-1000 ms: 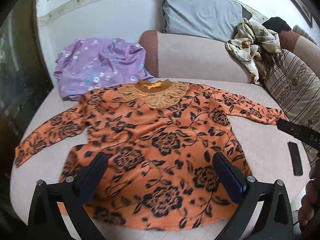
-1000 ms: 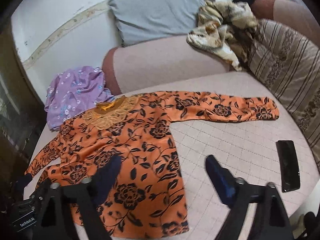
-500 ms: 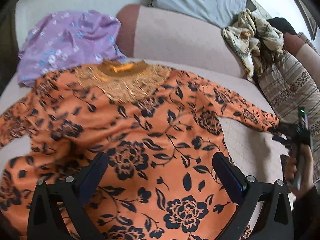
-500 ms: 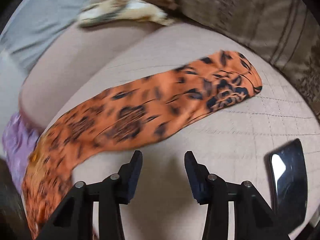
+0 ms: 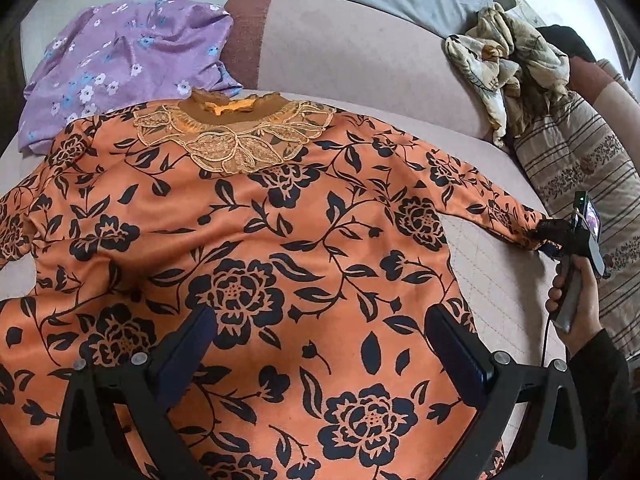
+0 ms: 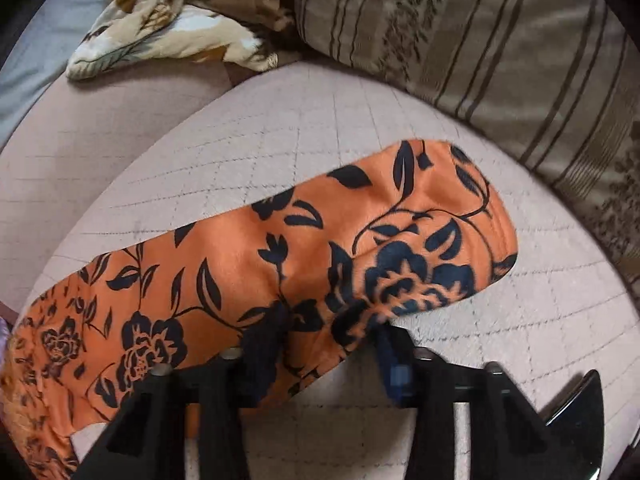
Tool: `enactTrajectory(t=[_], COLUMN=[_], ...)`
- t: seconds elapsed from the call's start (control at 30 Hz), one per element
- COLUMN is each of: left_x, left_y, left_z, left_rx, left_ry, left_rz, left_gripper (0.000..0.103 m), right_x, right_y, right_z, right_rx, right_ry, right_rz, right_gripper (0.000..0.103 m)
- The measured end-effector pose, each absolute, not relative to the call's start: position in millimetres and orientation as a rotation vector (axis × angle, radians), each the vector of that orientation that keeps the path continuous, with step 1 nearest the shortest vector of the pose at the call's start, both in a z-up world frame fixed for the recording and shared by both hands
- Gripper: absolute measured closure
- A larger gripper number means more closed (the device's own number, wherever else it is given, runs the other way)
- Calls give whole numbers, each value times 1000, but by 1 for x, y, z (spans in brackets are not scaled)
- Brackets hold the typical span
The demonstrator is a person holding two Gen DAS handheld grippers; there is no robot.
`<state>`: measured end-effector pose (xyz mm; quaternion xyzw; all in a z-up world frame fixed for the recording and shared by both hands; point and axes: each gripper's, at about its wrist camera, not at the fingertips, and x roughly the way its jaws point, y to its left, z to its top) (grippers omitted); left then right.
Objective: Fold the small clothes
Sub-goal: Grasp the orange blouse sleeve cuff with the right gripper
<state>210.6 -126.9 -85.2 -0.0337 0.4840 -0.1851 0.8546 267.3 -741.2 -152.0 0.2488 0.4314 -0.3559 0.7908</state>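
An orange blouse (image 5: 256, 240) with black flowers and a lace collar lies spread flat on the pinkish quilted cushion (image 5: 500, 280). My left gripper (image 5: 318, 320) hovers open over its lower body, with nothing between the fingers. The blouse's right sleeve (image 6: 320, 240) stretches out towards the striped cushion. My right gripper (image 6: 324, 332) is down on the cuff end. Its jaws are closing, and the sleeve cloth is bunched and puckered between the pads. The left wrist view shows that gripper (image 5: 550, 240) at the cuff, held by a hand (image 5: 580, 300).
A purple flowered garment (image 5: 120, 60) lies behind the blouse at the left. A crumpled beige patterned cloth (image 5: 508, 68) rests on the bolster (image 5: 352, 52). A striped cushion (image 6: 500, 48) borders the right side. A black phone (image 6: 576, 412) lies near the sleeve.
My right gripper swung over to the sleeve cuff, came down on it and narrowed its jaws around the cloth. My left gripper moved in lower over the blouse, then stayed still and open.
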Motion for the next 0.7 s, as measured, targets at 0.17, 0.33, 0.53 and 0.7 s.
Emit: enactTrajectory(t=[0.17, 0.33, 0.53, 0.7], left_x=[213, 216, 220, 238], left_y=[-116, -88, -42, 9], left_z=[-79, -58, -22, -23], left_rx=[-94, -146, -151, -237], left_ry=[1004, 970, 881, 917], left_rz=[-371, -340, -255, -205], left_gripper=[0, 0, 0, 0], right_x=[268, 275, 270, 270], right_y=[-705, -598, -418, -298], right_z=[-108, -16, 49, 13], right_rx=[459, 229, 34, -36], right_ry=[871, 731, 623, 700], right_rz=[-766, -586, -271, -72], right_gripper=[91, 92, 92, 92])
